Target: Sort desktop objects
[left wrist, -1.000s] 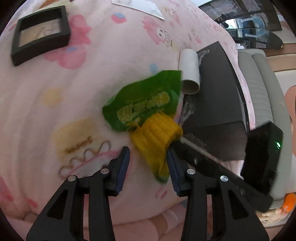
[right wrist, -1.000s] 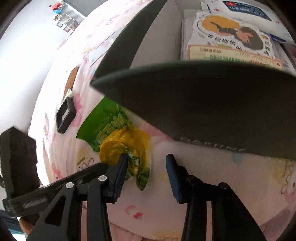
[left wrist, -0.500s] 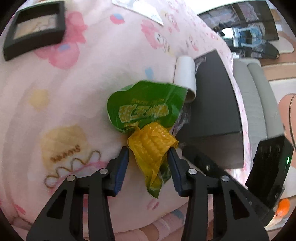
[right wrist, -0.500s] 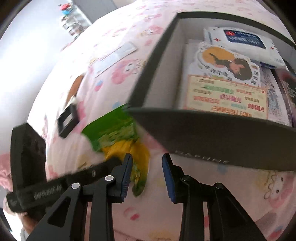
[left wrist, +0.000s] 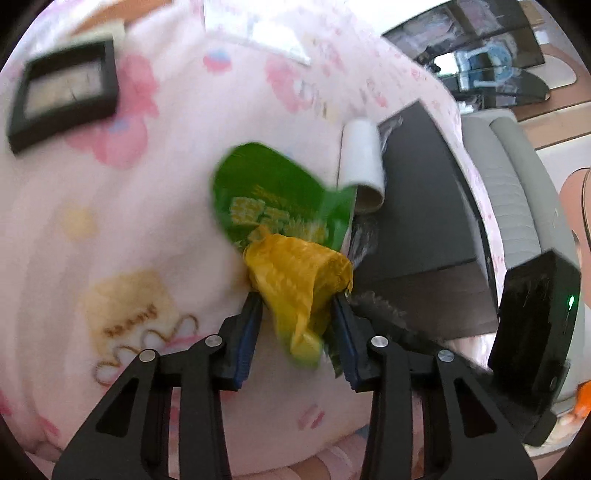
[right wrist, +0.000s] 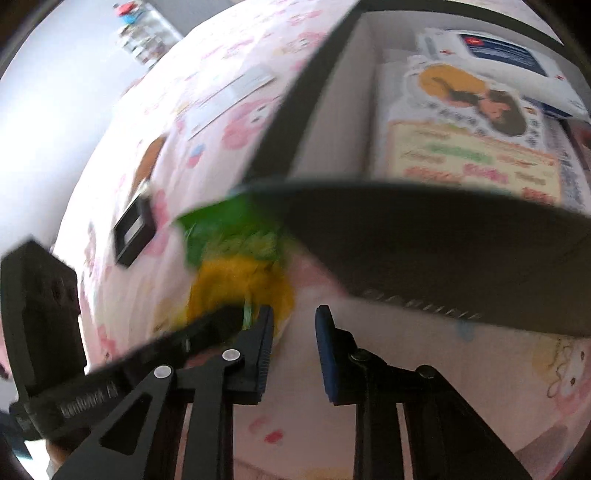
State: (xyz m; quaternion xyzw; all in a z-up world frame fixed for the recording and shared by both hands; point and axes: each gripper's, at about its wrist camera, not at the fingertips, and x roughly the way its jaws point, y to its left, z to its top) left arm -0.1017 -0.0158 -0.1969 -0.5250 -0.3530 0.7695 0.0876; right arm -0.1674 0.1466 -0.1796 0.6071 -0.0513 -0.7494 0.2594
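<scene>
The left gripper [left wrist: 297,314] clamps the yellow end of a green-and-yellow corn snack packet [left wrist: 284,236], its jaws having just narrowed onto the crumpled wrapper, which bulges between the blue pads. The packet's green half fans out ahead of the jaws above a pink cartoon-print blanket [left wrist: 129,229] that covers the worktop, and its upper right corner reaches a white cardboard tube [left wrist: 360,162] lying against the side of a black storage box [left wrist: 417,206].

Seen from the right wrist, the right gripper [right wrist: 293,325] hovers just beside the packet [right wrist: 236,266], near the box's dark front wall [right wrist: 443,251]. Its jaws have just been closing, but a clear gap of blanket shows between them and nothing is held; the left finger stands right at the packet's yellow end, though blur hides whether it touches. The other gripper's black finger crosses the lower left of this view and meets the packet at the same spot.

Inside the box lie printed packets, among them a cream one bearing a cartoon figure [right wrist: 472,122] and a white one with a blue label [right wrist: 509,51]. A small black frame [left wrist: 64,94] rests on the blanket well apart from the packet, and a flat white card [left wrist: 255,29] lies near the far edge.
</scene>
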